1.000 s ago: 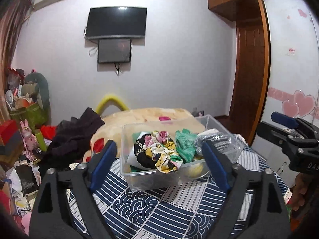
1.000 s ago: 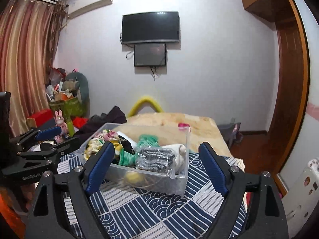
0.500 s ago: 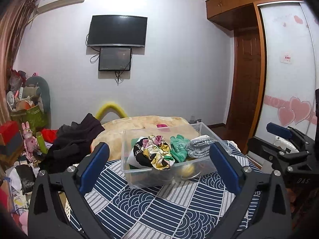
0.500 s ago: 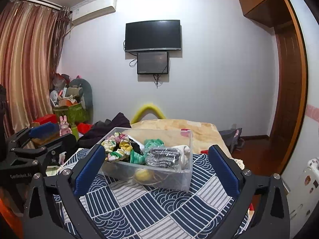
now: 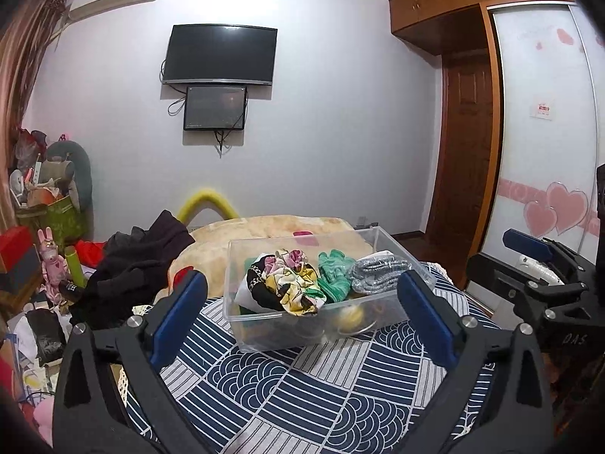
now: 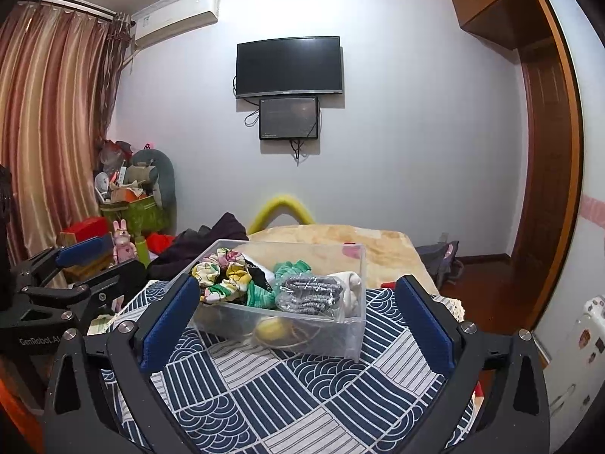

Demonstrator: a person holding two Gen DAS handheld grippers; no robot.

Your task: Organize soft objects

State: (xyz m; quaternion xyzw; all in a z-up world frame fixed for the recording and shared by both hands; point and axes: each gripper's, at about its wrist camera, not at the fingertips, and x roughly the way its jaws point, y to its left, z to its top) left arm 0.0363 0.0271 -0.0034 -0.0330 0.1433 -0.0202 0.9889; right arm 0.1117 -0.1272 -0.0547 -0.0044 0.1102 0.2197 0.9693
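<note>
A clear plastic bin [image 5: 261, 325] stands on a table with a navy patterned cloth [image 5: 302, 386]. It holds a floral cloth bundle [image 5: 287, 283], green socks [image 5: 332, 276], grey socks in a clear wrap [image 5: 382, 272] and a yellow ball [image 5: 351, 316] at the bottom. My left gripper [image 5: 302, 321] is open and empty, in front of the bin. My right gripper [image 6: 298, 321] is open and empty, also in front of the bin [image 6: 351, 333]. Each gripper shows at the edge of the other's view.
A bed with a beige blanket [image 5: 272, 230] lies behind the table, with dark clothes [image 5: 132, 265] piled on its left. Toys and boxes [image 5: 49, 227] clutter the left corner. A wardrobe [image 5: 544, 113] and a door [image 5: 465, 143] stand on the right.
Both grippers have drawn back and up from the bin, which now looks smaller and farther. Their jaws stay open.
</note>
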